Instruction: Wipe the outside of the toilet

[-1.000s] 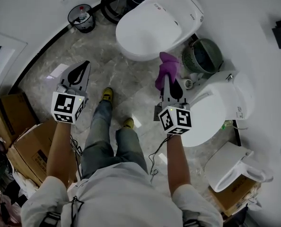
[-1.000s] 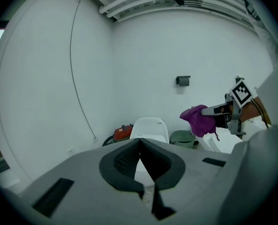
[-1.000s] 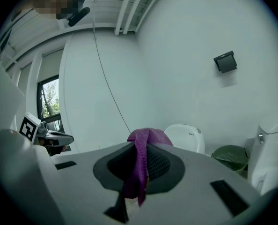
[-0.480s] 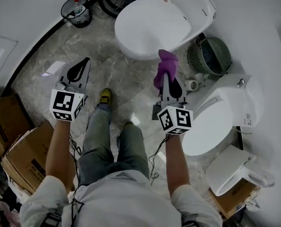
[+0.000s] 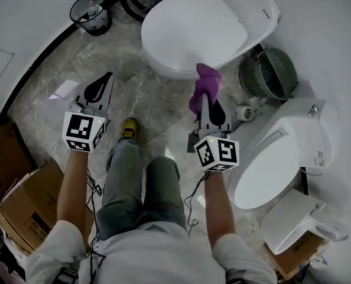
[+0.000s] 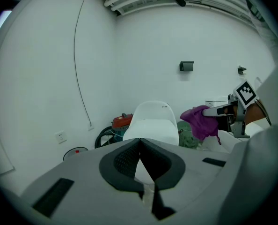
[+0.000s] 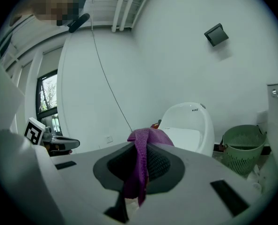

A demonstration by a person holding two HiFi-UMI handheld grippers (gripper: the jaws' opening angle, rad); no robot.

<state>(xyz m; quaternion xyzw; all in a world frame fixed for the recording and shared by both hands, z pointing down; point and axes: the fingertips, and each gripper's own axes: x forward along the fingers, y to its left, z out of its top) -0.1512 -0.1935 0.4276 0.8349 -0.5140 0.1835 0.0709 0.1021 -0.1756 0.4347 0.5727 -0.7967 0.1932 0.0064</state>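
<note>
The toilet (image 5: 193, 28) stands straight ahead of your right gripper (image 5: 206, 94), lid down, its front rim just beyond the jaw tips. A second toilet (image 5: 282, 152) sits to that gripper's right. A green basket (image 5: 269, 73) is ahead and to its right, between the two toilets. A black bin (image 5: 88, 13) lies well ahead of your left gripper (image 5: 107, 78). Your left gripper has its jaws pressed together with nothing between them, and you hold it over the floor (image 5: 146, 99), well left of the toilet. Your right gripper is clamped on a purple cloth (image 5: 204, 84), which bunches over the jaw tips near the toilet's rim. Whether the cloth touches the rim cannot be told.
</note>
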